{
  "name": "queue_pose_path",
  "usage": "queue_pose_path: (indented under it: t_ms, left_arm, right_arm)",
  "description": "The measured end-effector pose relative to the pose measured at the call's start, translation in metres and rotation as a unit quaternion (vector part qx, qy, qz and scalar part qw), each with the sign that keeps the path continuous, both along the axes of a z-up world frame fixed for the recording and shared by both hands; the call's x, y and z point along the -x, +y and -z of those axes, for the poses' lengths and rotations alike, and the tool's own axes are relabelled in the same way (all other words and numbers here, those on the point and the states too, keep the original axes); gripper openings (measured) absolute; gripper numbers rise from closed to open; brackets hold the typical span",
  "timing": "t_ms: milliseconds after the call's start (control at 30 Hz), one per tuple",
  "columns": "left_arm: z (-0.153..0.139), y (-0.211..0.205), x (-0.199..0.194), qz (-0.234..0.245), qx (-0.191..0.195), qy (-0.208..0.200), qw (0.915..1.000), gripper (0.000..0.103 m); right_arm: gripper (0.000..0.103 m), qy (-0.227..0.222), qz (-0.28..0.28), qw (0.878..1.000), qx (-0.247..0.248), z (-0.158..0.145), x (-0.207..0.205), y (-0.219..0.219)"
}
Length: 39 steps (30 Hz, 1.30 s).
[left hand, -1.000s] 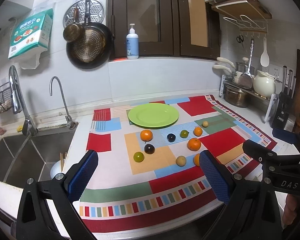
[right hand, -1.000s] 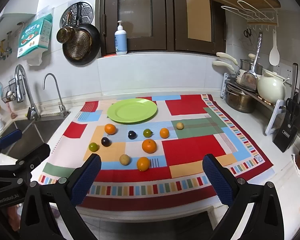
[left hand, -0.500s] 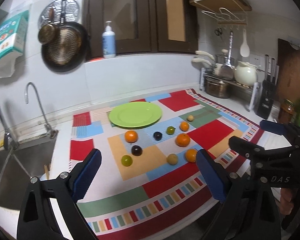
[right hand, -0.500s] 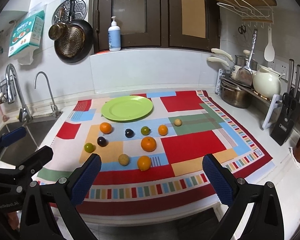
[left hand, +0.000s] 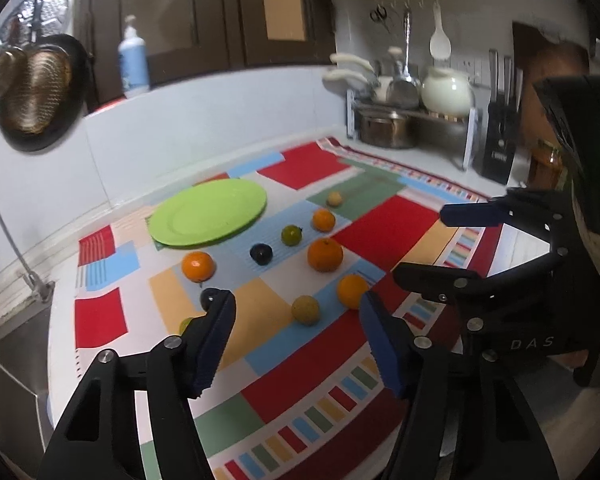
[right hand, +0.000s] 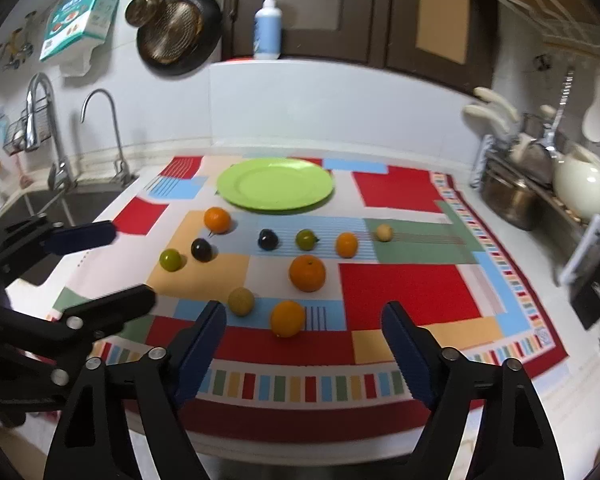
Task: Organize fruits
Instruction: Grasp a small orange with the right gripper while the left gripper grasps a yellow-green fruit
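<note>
Both grippers hover over the patchwork cloth [right hand: 408, 292] on the table, jaws closing with nothing between them: the left gripper [left hand: 296, 320] above the pale yellow fruit [left hand: 305, 309], the right gripper [right hand: 304, 332] just short of the nearest orange [right hand: 287, 318]. The fruits lie scattered on the cloth in front of the empty green plate [right hand: 275, 184].

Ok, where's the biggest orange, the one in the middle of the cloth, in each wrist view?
Left wrist: biggest orange sits right of centre, just right of a dark plum.
Right wrist: biggest orange sits at centre, above the gap between the fingers.
Shared landmark: the green plate, behind the fruit in both.
</note>
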State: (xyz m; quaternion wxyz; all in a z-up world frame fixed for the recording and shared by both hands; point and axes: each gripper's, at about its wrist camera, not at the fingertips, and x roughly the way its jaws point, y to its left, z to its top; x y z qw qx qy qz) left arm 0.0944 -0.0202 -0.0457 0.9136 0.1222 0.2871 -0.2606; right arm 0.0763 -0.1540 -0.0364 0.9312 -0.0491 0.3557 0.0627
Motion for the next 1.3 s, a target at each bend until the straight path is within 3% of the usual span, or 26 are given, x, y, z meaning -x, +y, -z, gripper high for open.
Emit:
queue_pose_path:
  t_ms: [167, 567, 1300]
  left_arm:
    - [0.019, -0.012, -0.021, 0.012, -0.018, 0.030, 0.9993, 0.053]
    - [0.056, -0.028, -0.057, 0.003, -0.027, 0.093, 0.9953, 0.045]
    - [0.070, -0.036, -0.080, -0.020, -0.014, 0.134, 0.9907, 0.028]
  right_arm:
    - [0.066, 0.037, -0.036, 0.999, -0.009, 0.022, -0.024, -0.001]
    - [0.045, 0.111, -0.087, 0.989, -0.044, 0.065, -0.061, -0.006]
    - [0.037, 0.150, -0.099, 0.979, -0.095, 0.082, -0.081, -0.018]
